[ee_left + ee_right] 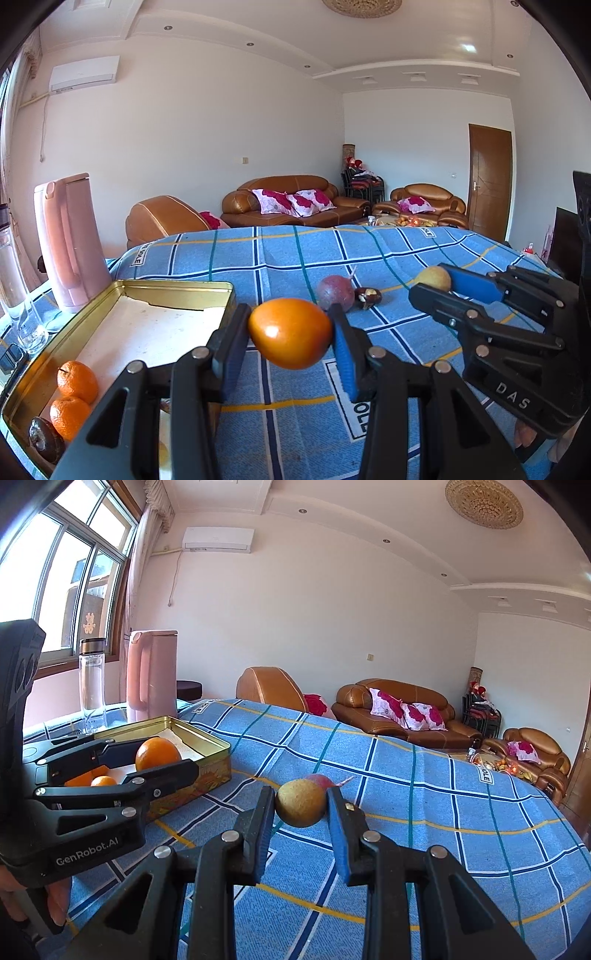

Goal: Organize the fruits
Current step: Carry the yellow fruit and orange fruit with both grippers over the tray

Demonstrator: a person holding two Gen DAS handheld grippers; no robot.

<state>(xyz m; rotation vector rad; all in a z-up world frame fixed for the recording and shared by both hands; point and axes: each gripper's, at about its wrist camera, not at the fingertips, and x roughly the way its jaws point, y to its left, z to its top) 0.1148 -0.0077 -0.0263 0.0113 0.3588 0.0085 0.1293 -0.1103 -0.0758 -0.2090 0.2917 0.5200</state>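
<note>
While left gripper (290, 332) clamps orange (290, 338), right gripper (300, 805) clamps pear (301, 803).

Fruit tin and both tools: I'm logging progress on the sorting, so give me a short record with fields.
left tool: shut on large orange, held above the cloth
right tool: shut on yellow pear
gold tin: two tangerines, one dark fruit
still on blue checked cloth: purple fruit, dark brown fruit
</note>
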